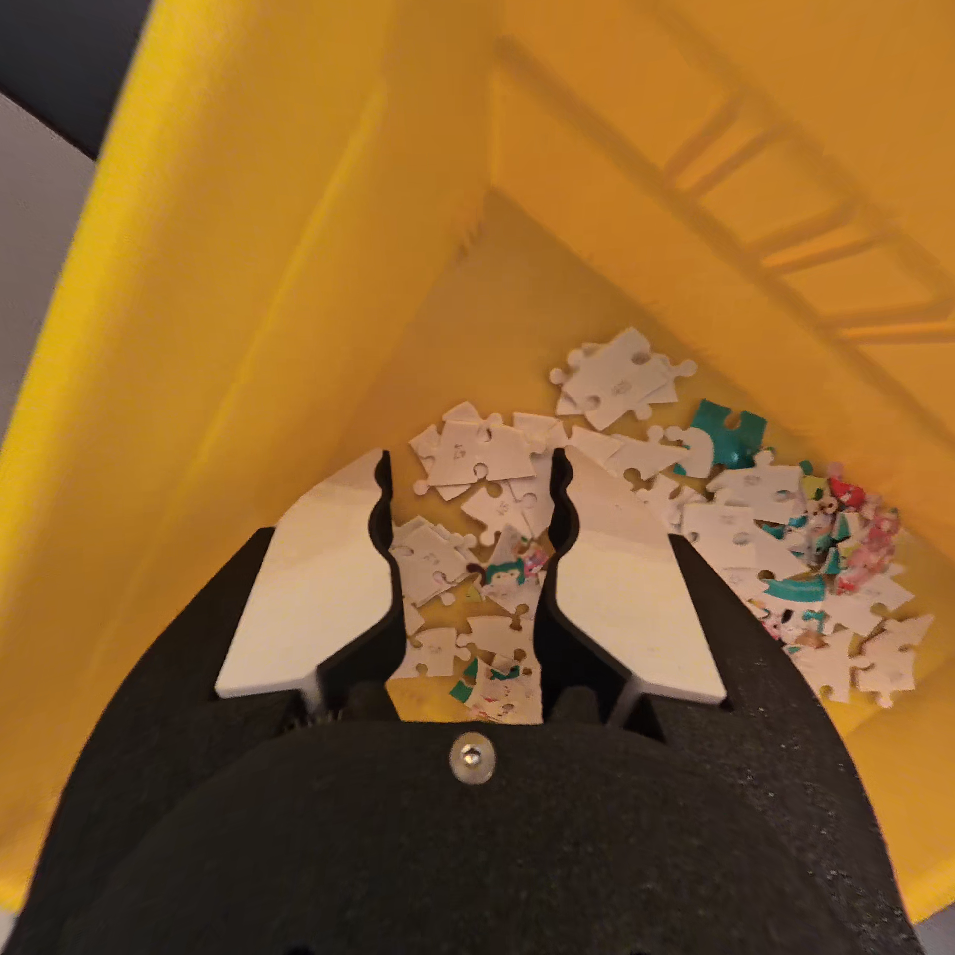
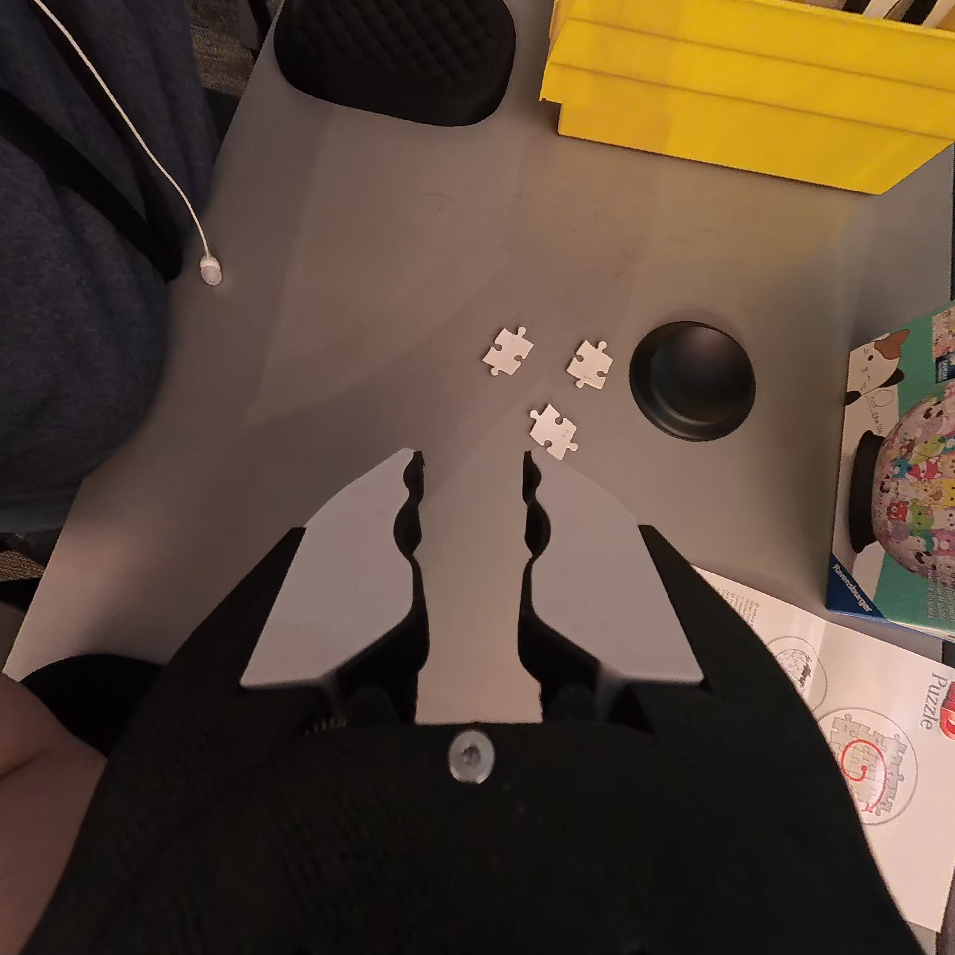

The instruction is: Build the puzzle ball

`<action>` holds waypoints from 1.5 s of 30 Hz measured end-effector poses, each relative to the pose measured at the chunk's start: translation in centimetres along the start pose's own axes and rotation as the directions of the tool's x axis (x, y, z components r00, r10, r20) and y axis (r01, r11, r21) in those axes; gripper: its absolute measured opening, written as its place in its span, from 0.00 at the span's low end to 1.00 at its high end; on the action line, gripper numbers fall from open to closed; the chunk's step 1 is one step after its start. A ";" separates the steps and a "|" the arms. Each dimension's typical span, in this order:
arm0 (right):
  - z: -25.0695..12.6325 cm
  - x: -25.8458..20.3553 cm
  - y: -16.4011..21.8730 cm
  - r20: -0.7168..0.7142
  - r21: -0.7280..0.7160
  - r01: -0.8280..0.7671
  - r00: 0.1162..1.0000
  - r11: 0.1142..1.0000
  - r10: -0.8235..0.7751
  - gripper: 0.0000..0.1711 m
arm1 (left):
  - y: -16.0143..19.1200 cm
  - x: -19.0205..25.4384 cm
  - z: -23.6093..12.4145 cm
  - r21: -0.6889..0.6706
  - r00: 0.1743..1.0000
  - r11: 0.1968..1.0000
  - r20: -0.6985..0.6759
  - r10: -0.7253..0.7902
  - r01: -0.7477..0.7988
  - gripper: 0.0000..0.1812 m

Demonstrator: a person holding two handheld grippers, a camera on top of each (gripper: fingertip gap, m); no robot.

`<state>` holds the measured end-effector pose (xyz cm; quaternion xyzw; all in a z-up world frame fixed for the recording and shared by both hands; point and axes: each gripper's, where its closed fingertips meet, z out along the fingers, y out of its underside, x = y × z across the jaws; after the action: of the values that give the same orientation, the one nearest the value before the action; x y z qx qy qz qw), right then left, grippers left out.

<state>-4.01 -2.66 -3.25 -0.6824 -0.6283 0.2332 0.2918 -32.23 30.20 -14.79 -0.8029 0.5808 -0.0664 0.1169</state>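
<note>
In the left wrist view my left gripper [image 1: 469, 455] is open and empty, held inside a yellow bin [image 1: 258, 258] over a heap of puzzle pieces [image 1: 749, 542]. Most pieces lie white side up; a few show teal and pink print. In the right wrist view my right gripper [image 2: 473, 457] is open and empty above the grey table [image 2: 413, 248]. Three white puzzle pieces lie apart just beyond its tips: one at the left [image 2: 509, 351], one at the right [image 2: 590, 363], one nearest [image 2: 554, 431]. A black round stand [image 2: 692, 381] sits to their right.
The yellow bin [image 2: 749, 93] stands at the table's far right. The puzzle box [image 2: 909, 491] and an instruction sheet [image 2: 852, 723] lie at the right edge. A black padded case [image 2: 395, 57] lies at the back. A person in blue clothing [image 2: 67, 258] with a white cord [image 2: 212, 268] is at the left. The gap from one gripper's tips to the other's is roughly 45 cm.
</note>
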 end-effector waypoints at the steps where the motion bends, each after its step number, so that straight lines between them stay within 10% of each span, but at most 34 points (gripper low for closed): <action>1: 0.0 0.0 0.0 0.000 -0.001 0.001 1.000 1.000 -0.001 0.22 | -0.1 0.0 0.0 0.005 1.000 1.000 -0.011 -0.020 0.020 0.31; 32: 0.3 0.1 0.7 0.008 -0.032 -0.011 1.000 0.999 0.012 0.22 | 1.7 -4.1 -1.0 -0.021 0.891 0.901 0.160 -0.425 0.433 0.35; 45: 0.5 -0.1 0.7 0.023 -0.037 -0.012 1.000 0.999 0.013 0.22 | 1.6 1.9 -1.3 -0.066 0.994 0.993 0.035 0.102 -0.100 0.33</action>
<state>-3.84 -2.76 -4.13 -0.6890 -0.6314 0.2313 0.2705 -33.43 27.80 -14.04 -0.7770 0.6201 -0.0263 0.1052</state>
